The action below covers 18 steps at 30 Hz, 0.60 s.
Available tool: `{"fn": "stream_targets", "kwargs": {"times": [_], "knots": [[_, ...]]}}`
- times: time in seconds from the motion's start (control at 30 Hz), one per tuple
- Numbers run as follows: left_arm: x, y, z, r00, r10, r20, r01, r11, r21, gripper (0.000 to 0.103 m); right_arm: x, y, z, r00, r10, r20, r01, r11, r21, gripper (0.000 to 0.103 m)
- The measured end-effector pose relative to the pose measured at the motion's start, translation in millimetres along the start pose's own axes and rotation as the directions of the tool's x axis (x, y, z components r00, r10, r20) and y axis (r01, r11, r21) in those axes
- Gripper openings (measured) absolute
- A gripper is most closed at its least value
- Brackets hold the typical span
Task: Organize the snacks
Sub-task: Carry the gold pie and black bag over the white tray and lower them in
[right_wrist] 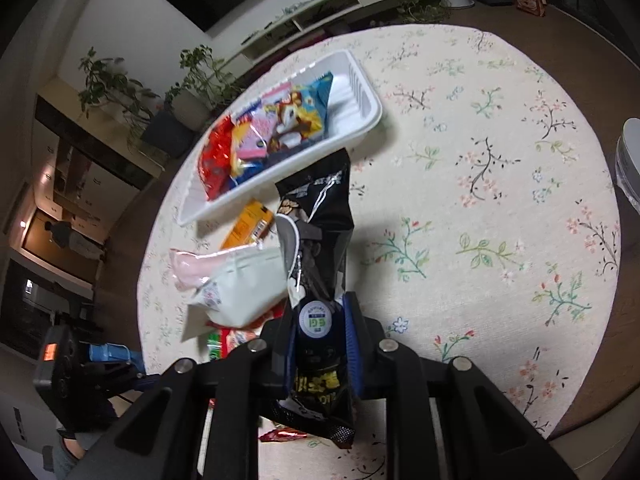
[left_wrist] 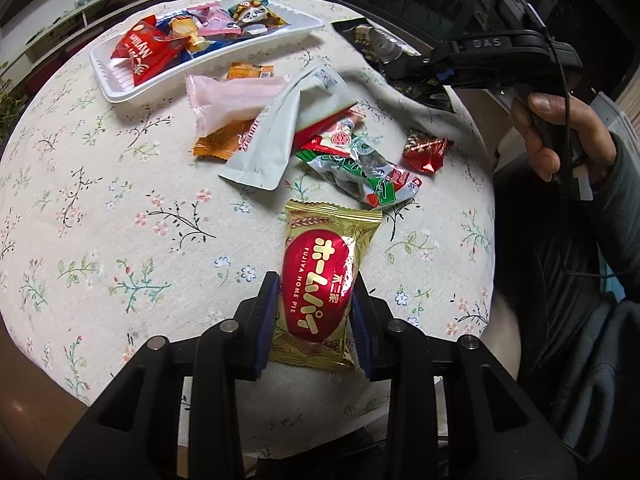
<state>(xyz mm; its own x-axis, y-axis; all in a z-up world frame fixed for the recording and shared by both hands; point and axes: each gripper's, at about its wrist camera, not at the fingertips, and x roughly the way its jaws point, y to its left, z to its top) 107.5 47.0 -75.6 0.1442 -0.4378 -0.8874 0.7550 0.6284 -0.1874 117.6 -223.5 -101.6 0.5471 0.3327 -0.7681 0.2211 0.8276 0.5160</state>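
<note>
My left gripper [left_wrist: 316, 300] is shut on a gold and red Home Pie packet [left_wrist: 332, 236], held just above the floral tablecloth [left_wrist: 120, 240]. My right gripper [right_wrist: 316, 320] is shut on a long black snack packet [right_wrist: 320, 216] that hangs over the loose pile. In the left wrist view the right gripper [left_wrist: 436, 66] sits at the upper right with the black packet [left_wrist: 372, 40] sticking out of it. A white tray [left_wrist: 296, 28] [right_wrist: 360, 120] at the far side holds several packets.
Loose snacks lie mid-table: a white pouch [left_wrist: 288, 128], a pink packet [left_wrist: 228, 96], an orange one [left_wrist: 216, 144], a green packet [left_wrist: 360, 168] and a red candy [left_wrist: 426, 152]. A hand [left_wrist: 552, 132] grips the right tool. A white object [right_wrist: 630, 160] stands at the table's right edge.
</note>
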Motion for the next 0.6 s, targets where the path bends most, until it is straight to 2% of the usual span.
{"fn": "stream_targets", "kwargs": {"times": [0.17, 0.3, 0.43, 0.6], "knots": [[-14.0, 4.4, -2.6, 0.999, -0.027, 0.046, 0.029, 0.999, -0.041, 0.031, -16.9, -3.1, 0.5, 0.996, 0.087, 0.024, -0.087, 0.996, 0.031, 0.022], [-29.8, 10.2, -6.4, 0.992, -0.067, 0.111, 0.078, 0.992, -0.1, 0.031, -26.6, -9.6, -1.7, 0.988, 0.15, 0.023, -0.152, 0.986, 0.062, 0.022], [-49.0, 16.1, -6.8, 0.969, -0.12, 0.214, 0.159, 0.972, -0.175, 0.031, -31.8, -13.4, -6.3, 0.98, 0.2, 0.021, -0.201, 0.975, 0.091, 0.022], [-67.4, 27.9, -2.0, 0.93, -0.154, 0.334, 0.245, 0.936, -0.252, 0.031, -41.4, -20.1, -6.7, 0.969, 0.245, 0.04, -0.248, 0.961, 0.12, 0.022]]}}
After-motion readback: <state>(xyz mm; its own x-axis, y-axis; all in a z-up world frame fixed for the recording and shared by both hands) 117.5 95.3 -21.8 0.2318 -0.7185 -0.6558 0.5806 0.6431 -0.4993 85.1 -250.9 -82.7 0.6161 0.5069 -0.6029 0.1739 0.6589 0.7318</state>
